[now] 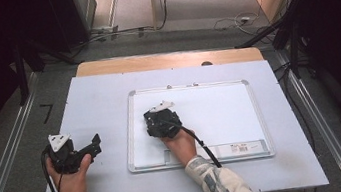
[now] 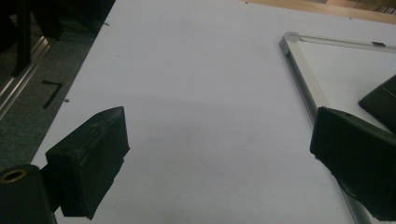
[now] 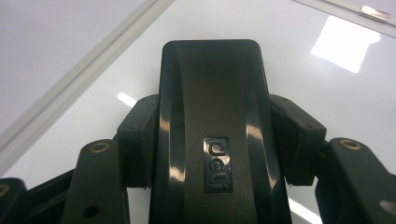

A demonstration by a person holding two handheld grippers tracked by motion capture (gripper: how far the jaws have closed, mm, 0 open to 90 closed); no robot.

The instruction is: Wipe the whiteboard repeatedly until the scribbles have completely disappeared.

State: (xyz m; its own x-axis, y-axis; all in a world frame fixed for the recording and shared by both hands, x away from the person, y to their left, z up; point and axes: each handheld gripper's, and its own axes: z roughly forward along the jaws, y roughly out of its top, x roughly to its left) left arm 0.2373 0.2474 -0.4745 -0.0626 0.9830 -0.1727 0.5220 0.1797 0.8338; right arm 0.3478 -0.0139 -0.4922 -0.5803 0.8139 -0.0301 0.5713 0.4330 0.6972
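The right tongs (image 3: pixel 212 126) are clamped on a black whiteboard eraser (image 3: pixel 212 93), one jaw pressing each long side; the raised lettering "deli" is legible on its glossy back in the right gripper view. In the high view the right tongs (image 1: pixel 161 120) sit over the left part of the whiteboard (image 1: pixel 232 117), with the eraser beneath them on or just above the writing surface — contact cannot be confirmed. The whiteboard, aluminium-framed, lies flat on a white sheet (image 1: pixel 93 101) covering the worktop (image 1: pixel 168 60), whose wooden edge shows along the far side. The board's surface appears clean, with ceiling light reflected on it; a barcode label sits at its near right edge. The left tongs (image 1: pixel 95 144) rest to the left of the board, off its frame, held low over the white sheet by the person's left hand (image 1: pixel 71 178). In the left gripper view the left tongs (image 2: pixel 219 154) stand wide apart with nothing between them — only bare sheet, with the board's frame corner (image 2: pixel 290 39) just beyond the right-hand jaw. The two tongs are well apart. A cable (image 1: pixel 205 146) trails from the right tongs back along the patterned sleeve (image 1: pixel 221 184).
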